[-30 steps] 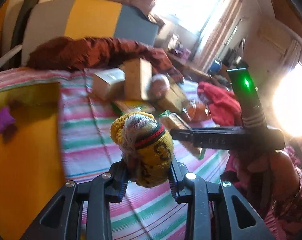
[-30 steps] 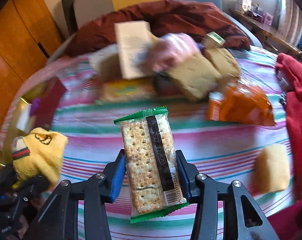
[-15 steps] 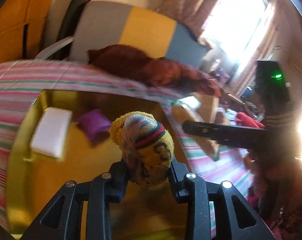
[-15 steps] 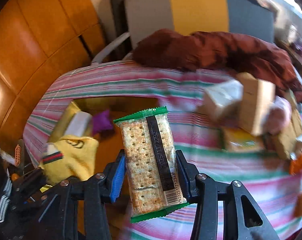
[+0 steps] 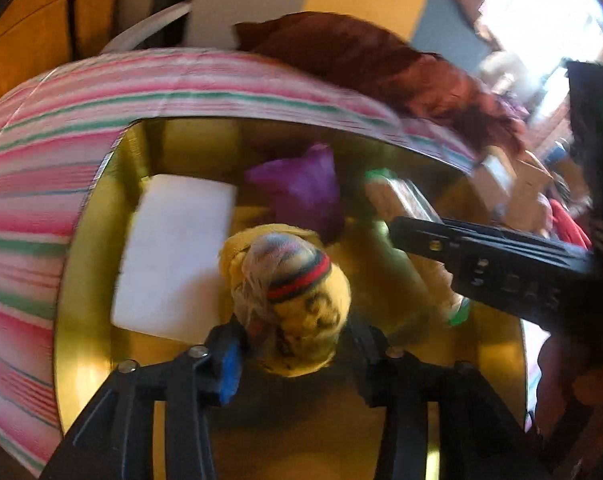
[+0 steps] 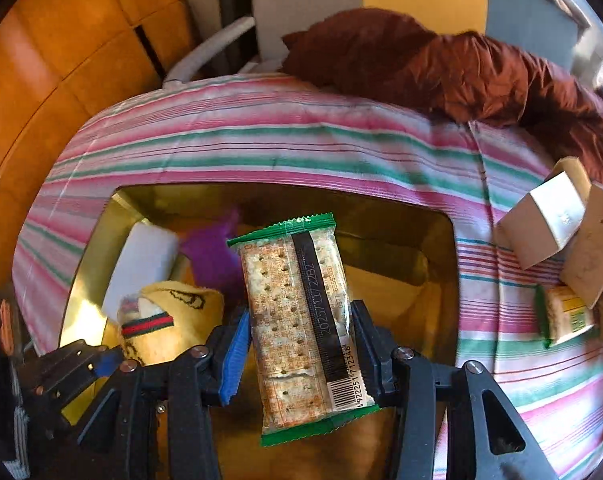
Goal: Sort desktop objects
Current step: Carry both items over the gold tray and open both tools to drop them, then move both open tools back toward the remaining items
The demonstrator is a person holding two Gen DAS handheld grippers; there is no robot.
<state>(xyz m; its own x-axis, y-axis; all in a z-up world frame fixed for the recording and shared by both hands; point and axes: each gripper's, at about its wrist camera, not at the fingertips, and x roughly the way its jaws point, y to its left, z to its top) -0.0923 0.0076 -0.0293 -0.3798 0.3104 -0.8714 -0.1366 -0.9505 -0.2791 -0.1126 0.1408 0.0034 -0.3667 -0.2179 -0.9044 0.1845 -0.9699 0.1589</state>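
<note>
My left gripper (image 5: 293, 340) is shut on a rolled yellow sock (image 5: 293, 296) with a red and black band. It holds the sock over a gold tray (image 5: 85, 248). My right gripper (image 6: 299, 336) is shut on a cracker packet (image 6: 301, 320) with green ends, also over the gold tray (image 6: 441, 232). The sock (image 6: 169, 320) and left gripper (image 6: 101, 360) show at the lower left of the right wrist view. The packet (image 5: 405, 216) and right gripper (image 5: 481, 264) show at the right of the left wrist view.
In the tray lie a white block (image 5: 173, 256) and a purple thing (image 5: 301, 188). The tray sits on a striped cloth (image 6: 261, 140). Cardboard boxes (image 6: 549, 216) and a yellow packet (image 6: 565, 316) lie to the right. A dark red garment (image 6: 441, 64) lies behind.
Both grippers have swung left from the pile of boxes and snacks to over the gold tray, each keeping its object. The tray now fills the middle of both views.
</note>
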